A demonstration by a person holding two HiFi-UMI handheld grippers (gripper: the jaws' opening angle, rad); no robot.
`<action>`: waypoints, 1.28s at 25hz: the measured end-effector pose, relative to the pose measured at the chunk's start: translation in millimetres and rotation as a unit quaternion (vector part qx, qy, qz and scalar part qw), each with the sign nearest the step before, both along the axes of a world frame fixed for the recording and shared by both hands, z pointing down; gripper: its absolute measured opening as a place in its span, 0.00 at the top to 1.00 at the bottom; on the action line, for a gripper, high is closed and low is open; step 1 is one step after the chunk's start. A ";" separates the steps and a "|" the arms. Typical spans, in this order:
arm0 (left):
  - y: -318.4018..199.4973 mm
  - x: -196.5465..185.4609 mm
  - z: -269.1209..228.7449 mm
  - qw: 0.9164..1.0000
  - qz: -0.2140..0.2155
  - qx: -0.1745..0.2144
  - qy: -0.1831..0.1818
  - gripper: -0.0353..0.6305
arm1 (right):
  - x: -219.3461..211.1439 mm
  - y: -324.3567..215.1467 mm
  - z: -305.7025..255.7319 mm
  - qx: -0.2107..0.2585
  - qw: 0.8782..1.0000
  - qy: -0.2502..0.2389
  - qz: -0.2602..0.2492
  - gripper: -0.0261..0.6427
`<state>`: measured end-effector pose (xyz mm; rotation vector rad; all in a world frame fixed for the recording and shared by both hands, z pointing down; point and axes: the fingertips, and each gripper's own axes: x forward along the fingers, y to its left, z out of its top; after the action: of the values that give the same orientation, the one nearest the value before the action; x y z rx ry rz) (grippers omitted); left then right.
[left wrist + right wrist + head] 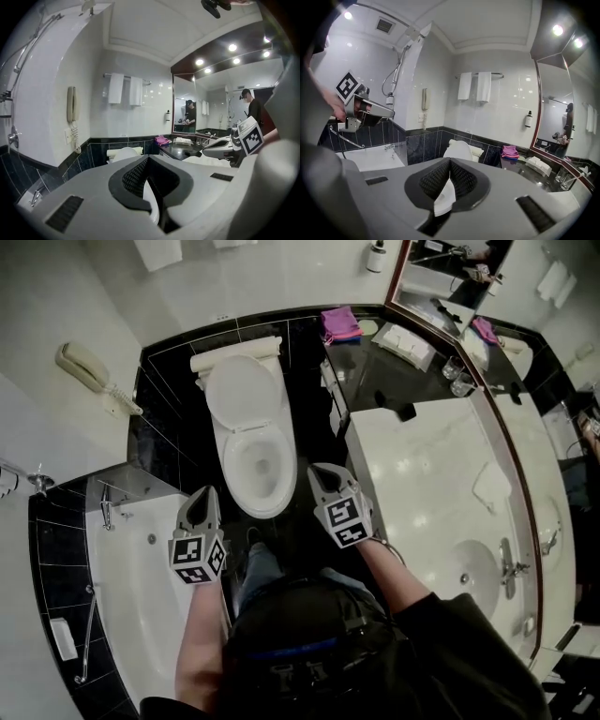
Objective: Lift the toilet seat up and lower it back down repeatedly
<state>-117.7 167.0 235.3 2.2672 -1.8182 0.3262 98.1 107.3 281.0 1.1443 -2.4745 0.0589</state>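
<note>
Your left gripper (pixel 205 495) and right gripper (pixel 324 474) hover side by side, each with its fingers pressed together and pinching nothing. Just beyond, between them, the toilet seat (pixel 262 510) appears to lie down on the bowl, with the lid (pixel 246 390) tipped up behind it. Farther right, a pink cloth (pixel 340 324) rests on the black tabletop (pixel 375 381).

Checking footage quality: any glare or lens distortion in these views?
Head view: sharp, with glare spots on the white counter. Left gripper view: fisheye curves the walls, corners black, spotlights blown out. Right gripper view: same curving, spotlight flare top right.
</note>
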 end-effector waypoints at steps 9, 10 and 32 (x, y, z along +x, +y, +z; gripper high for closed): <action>7.7 2.8 -6.4 1.000 -0.006 0.016 0.005 0.97 | 7.2 3.2 2.3 -0.001 1.000 0.005 0.007 0.93; 8.3 3.2 -5.8 1.000 -0.005 0.016 0.004 0.97 | 6.8 3.6 2.7 -0.001 1.000 0.006 0.006 0.93; -24.4 9.6 23.8 0.999 0.026 0.021 -0.016 0.97 | -3.9 -18.4 62.7 -0.058 0.998 0.013 0.026 0.89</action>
<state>-108.1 142.6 259.1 2.3554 -1.8002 0.3382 94.2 88.9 343.7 1.1522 -2.3856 0.1974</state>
